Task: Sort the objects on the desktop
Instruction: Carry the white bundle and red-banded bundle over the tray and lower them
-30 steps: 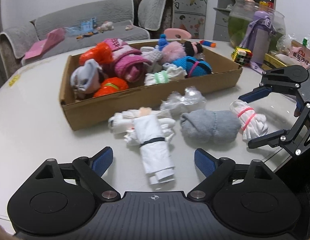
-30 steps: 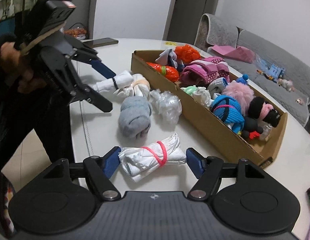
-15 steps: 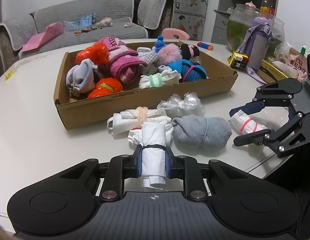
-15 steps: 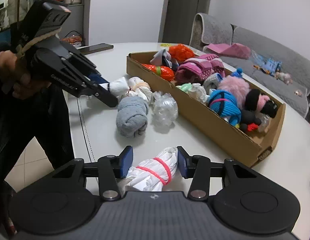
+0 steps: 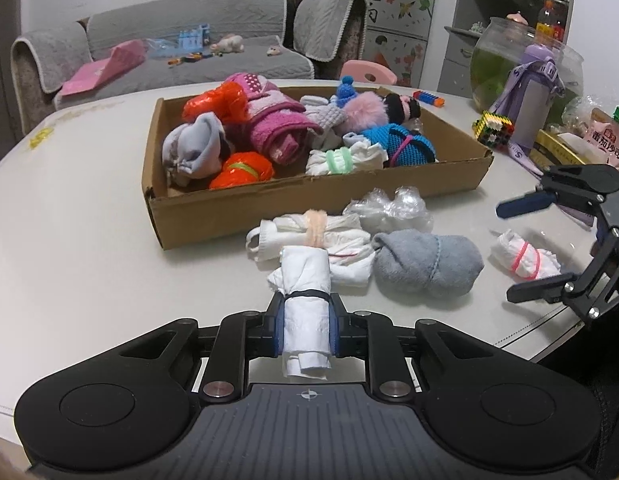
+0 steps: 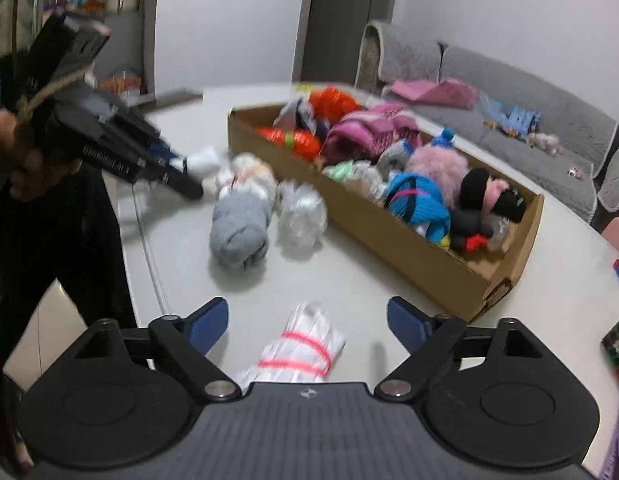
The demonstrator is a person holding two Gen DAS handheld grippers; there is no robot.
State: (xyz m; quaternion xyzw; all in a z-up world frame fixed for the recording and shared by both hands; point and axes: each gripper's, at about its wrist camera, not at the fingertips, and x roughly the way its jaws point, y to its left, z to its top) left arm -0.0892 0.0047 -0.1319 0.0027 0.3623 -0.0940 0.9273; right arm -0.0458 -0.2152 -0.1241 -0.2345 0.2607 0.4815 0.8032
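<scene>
Left gripper (image 5: 306, 330) clamped on white rolled cloth with black band (image 5: 305, 312); right gripper (image 6: 308, 320) just opened wide, white pink-banded cloth roll (image 6: 299, 352) lying loose between the pads.

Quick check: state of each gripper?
Left gripper: shut on the black-banded white roll.
Right gripper: just opened, pink-banded white roll lying loose between.

Left tongs (image 5: 306, 330): jaws closed, blue pads pressed flat on both sides of a white rolled bundle (image 5: 305, 312), pointing forward and downward. Right tongs (image 6: 308, 322): jaws have just been opening and stand wide, a pink-banded white bundle (image 6: 299, 350) lying loose between them, pads clear of it. A hand (image 6: 17, 152) grips the left unit's handle in the right wrist view.
</scene>
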